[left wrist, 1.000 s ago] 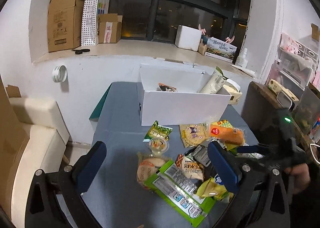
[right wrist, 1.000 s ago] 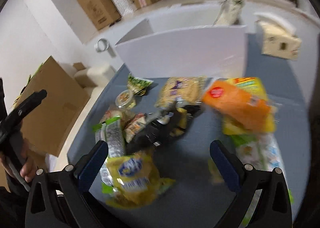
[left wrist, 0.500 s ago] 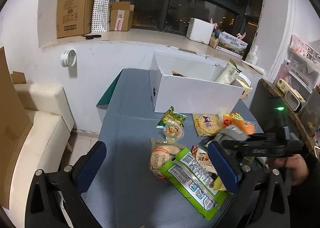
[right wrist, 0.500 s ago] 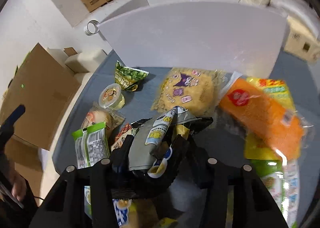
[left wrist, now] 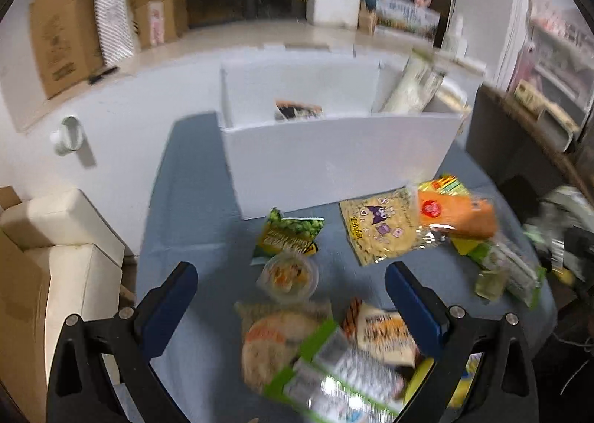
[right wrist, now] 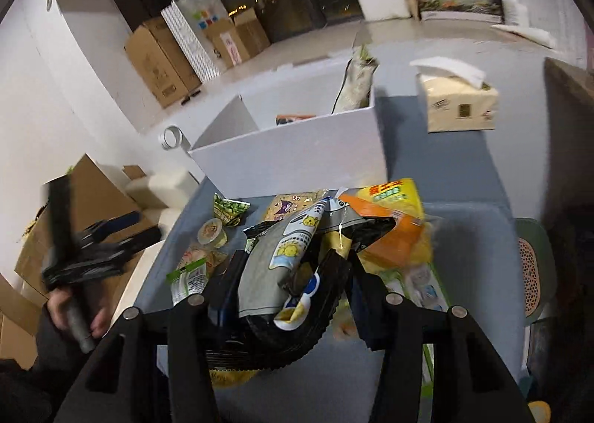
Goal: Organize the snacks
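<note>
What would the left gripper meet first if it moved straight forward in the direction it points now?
Probably the clear jelly cup, which lies on the table between the open fingers of the left gripper. The green pea snack bag and the white box come after it. Depth is uncertain here.

A grey-and-black snack bag [right wrist: 286,259] is clamped in the right tongs [right wrist: 289,274] above the blue surface [right wrist: 464,237], before the white box [right wrist: 297,152].
</note>
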Motion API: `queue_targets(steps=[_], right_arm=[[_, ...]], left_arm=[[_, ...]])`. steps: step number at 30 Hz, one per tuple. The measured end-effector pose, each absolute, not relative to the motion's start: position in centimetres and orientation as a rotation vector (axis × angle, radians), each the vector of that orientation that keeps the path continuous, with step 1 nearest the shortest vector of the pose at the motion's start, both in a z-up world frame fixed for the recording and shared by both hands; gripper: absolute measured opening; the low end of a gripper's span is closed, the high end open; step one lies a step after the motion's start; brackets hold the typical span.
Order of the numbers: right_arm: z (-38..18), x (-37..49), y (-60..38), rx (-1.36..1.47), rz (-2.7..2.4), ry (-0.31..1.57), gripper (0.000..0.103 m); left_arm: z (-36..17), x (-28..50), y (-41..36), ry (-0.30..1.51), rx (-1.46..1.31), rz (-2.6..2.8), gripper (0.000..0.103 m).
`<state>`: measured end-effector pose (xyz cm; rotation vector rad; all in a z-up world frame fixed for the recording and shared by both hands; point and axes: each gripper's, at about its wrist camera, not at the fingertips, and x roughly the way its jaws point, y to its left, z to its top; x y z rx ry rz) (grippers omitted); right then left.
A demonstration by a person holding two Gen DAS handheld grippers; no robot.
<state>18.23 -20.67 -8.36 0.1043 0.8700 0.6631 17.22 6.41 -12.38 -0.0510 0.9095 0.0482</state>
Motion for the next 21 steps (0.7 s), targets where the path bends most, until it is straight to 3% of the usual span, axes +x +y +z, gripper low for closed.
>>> queue_targets(steps=[8,10,11,12,21], right_arm=[[-8.3,16.3,-22.8,0.162,0.627,0.841,0.055],[-8.8,16.3,-22.8,0.156,0.624,0.849,0.055],[-9.1,16.4,-22.8,0.158,0.624,0.857,0.055],[-9.3,16.4,-22.8,0.162,0.624,0.862,0.055],[-9.6,15.9,-22.1,0.145,0.641,0.859,0.055]], left_arm=[[-17.5,24.1,5.3,1.062,0.038,0.092,0.102],[-18.4,24.8,5.6,1.076,0.04,0.109,0.089],[-18.8,25.1,5.8,1.096,0.035,0.114,0.065],[-19.4,25.4,6.1,1.125,0.018,0.125,0.059],[-13.7,20.5,6.4,0.913,-0.093,0.064,0.057]])
